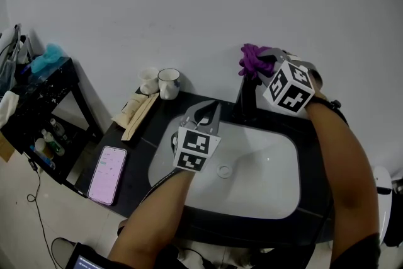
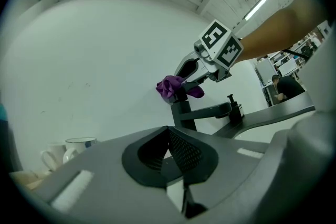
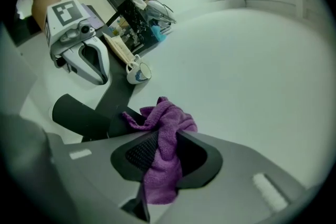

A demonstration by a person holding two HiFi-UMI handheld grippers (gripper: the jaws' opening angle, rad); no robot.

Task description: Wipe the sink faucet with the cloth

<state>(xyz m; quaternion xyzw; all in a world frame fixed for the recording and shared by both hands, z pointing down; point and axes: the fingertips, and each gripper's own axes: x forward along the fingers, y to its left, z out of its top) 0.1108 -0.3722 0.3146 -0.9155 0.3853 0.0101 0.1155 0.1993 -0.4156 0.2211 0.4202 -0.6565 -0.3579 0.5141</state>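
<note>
A black faucet (image 1: 245, 101) stands at the back rim of the white sink (image 1: 264, 167). My right gripper (image 1: 257, 66) is shut on a purple cloth (image 1: 252, 60) and holds it against the top of the faucet. In the right gripper view the cloth (image 3: 163, 155) hangs bunched between the pads, just above the faucet (image 3: 79, 115). The left gripper view shows the cloth (image 2: 170, 86) sitting on the faucet column (image 2: 184, 113). My left gripper (image 1: 204, 113) hovers over the sink's back left rim, shut with nothing in it.
Two mugs (image 1: 169, 82) stand on the black counter at the back left, beside a bundle of paper-wrapped sticks (image 1: 135, 113). A phone (image 1: 107, 173) with a pink screen lies near the counter's left edge. A black shelf unit (image 1: 44, 110) with bottles stands further left.
</note>
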